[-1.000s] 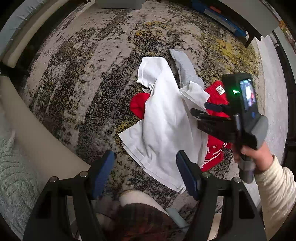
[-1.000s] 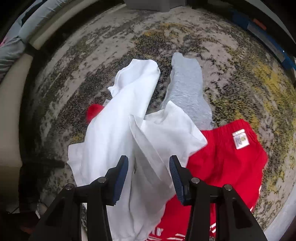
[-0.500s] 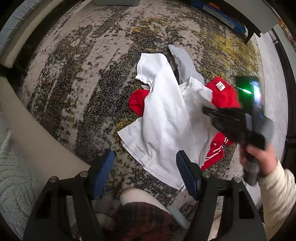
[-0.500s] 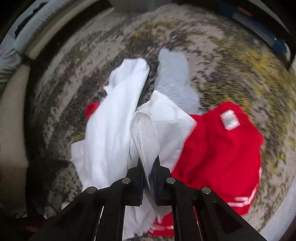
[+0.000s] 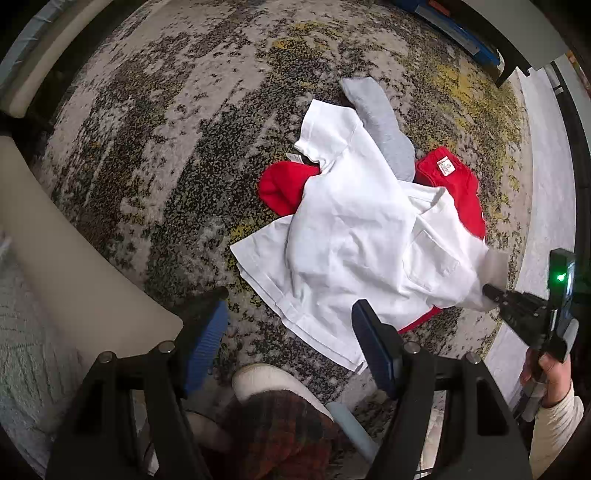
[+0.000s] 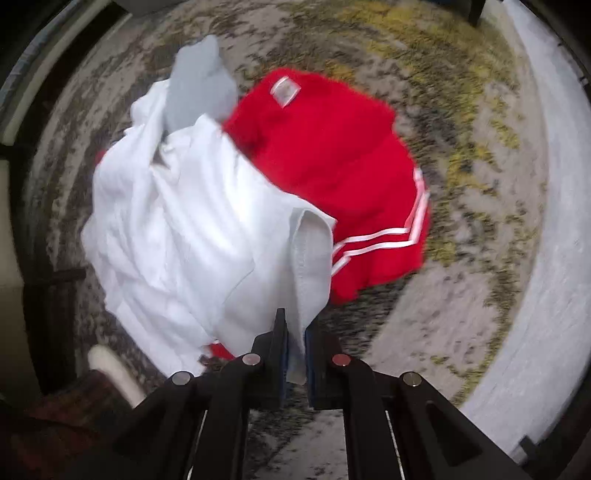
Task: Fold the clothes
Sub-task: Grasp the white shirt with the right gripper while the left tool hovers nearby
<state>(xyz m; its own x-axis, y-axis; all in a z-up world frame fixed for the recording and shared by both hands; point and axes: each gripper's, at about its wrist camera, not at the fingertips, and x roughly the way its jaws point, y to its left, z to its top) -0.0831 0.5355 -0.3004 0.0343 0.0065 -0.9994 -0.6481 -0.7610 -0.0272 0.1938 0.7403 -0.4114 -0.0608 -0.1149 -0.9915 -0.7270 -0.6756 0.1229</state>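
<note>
A white shirt lies crumpled on the patterned rug, over red shorts with white side stripes and a grey garment. In the left wrist view my right gripper pinches the shirt's sleeve end at the right and holds it stretched out. The right wrist view shows the same: my right gripper is shut on a fold of the white shirt, beside the red shorts and the grey garment. My left gripper hangs open above the shirt's near hem, holding nothing.
A cream sofa edge runs along the left. A person's white shoe and plaid trouser leg sit just below the shirt. The rug meets pale floor on the right. Dark furniture with a blue object stands at the back.
My right gripper shut on the white shirt's sleeve and pulled it to the right, stretching the cloth over the red shorts. My left gripper stayed open and nearly still.
</note>
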